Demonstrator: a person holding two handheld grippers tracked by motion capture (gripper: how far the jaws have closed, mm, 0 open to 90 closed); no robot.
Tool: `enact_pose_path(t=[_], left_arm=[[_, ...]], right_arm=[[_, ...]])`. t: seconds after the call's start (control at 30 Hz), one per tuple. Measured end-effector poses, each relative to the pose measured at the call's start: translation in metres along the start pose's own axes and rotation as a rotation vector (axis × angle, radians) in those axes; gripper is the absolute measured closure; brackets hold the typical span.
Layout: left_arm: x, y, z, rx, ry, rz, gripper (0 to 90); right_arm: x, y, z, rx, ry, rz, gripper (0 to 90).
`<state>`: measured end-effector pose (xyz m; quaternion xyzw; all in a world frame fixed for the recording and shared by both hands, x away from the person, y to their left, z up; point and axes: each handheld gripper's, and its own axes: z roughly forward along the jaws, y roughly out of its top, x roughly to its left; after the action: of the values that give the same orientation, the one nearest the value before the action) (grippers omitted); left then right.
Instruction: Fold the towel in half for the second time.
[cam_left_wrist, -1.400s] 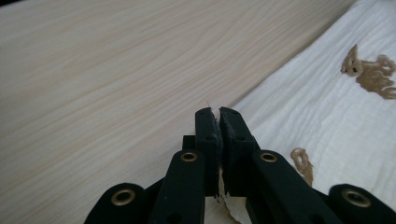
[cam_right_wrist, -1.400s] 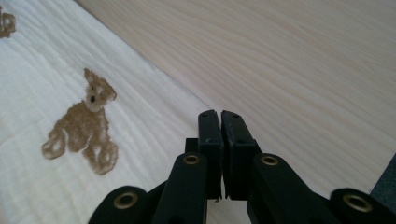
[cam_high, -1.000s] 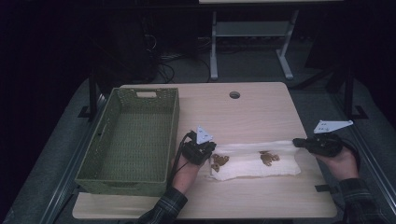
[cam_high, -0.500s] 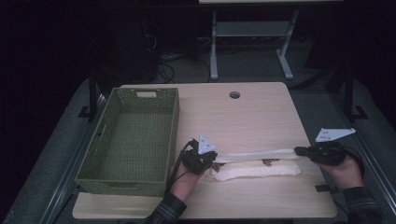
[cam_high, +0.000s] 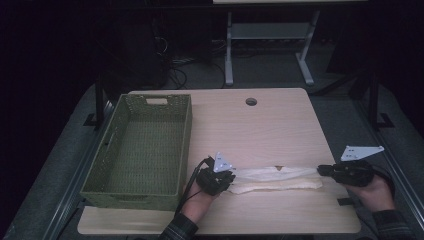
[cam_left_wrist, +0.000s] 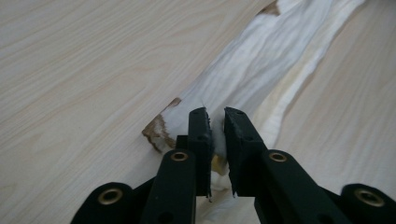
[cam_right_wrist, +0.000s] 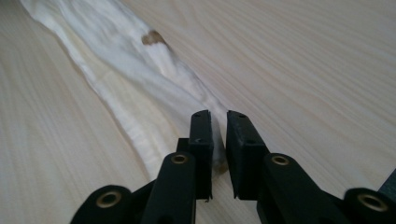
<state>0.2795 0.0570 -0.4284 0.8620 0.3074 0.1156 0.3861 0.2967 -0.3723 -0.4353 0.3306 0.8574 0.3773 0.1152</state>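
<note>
You are stretching the white cloth (cam_high: 277, 177) across the near part of the table (cam_high: 260, 125), its long axis running from your left gripper (cam_high: 226, 179) to your right gripper (cam_high: 322, 170); each is pinching one end, jaws just easing apart but with fabric between the pads; the high view is showing the green basket (cam_high: 137, 145) nearer your left hand; the left gripper view is revealing a brown patch (cam_left_wrist: 156, 130) at the pinched corner

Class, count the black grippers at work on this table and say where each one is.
2. The left gripper is beside the green basket; the right gripper is near the table's right edge.
</note>
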Motion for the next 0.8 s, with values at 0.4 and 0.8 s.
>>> enact_pose_path(t=[0.4,0.8], left_arm=[[0.006,0.01,-0.012,-0.074,-0.011,-0.021,79.0],[0.0,0.004,0.025,0.067,-0.1,0.024,81.1]], right_arm=[[0.005,0.006,-0.001,-0.041,0.031,-0.009,81.4],[0.007,-0.007,0.017,0.095,0.08,-0.003,87.4]])
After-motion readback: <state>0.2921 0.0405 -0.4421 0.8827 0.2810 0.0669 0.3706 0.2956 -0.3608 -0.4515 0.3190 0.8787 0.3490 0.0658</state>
